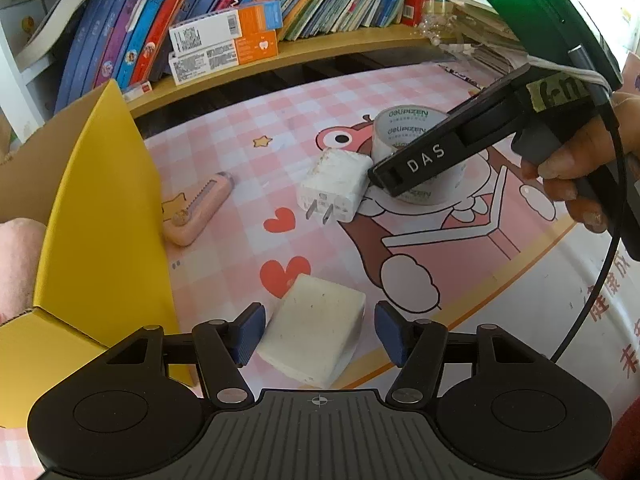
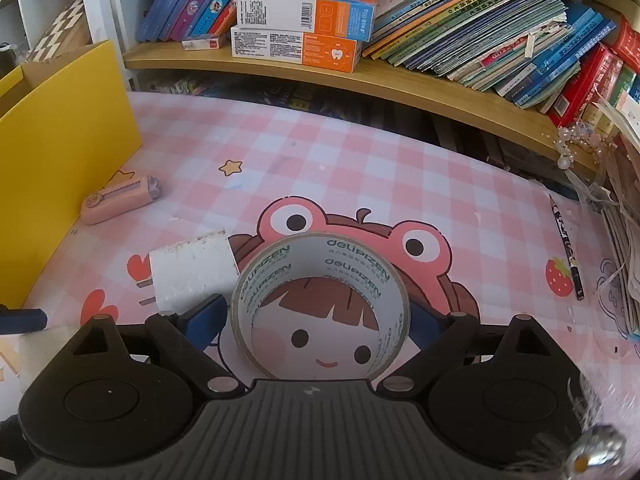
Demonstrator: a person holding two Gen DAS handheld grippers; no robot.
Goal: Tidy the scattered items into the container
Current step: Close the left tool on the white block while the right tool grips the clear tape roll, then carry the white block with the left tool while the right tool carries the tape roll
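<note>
My left gripper (image 1: 320, 332) is open, its blue pads on either side of a white soap-like block (image 1: 316, 338) lying on the pink checked mat. My right gripper (image 2: 316, 320) straddles a roll of clear tape (image 2: 320, 304), its blue pads close against both sides of the roll; the roll rests on the mat. The tape also shows in the left wrist view (image 1: 416, 152). A white plug charger (image 1: 336, 184) lies touching the tape on its left, also in the right wrist view (image 2: 192, 276). A pink utility knife (image 1: 200, 212) lies by the yellow cardboard box (image 1: 104, 216).
The yellow box (image 2: 60, 168) stands open at the left of the mat. A wooden shelf (image 2: 360, 80) with books and two toothpaste cartons (image 2: 300, 32) runs along the back. A pencil (image 2: 568, 252) lies at the right, near stacked papers.
</note>
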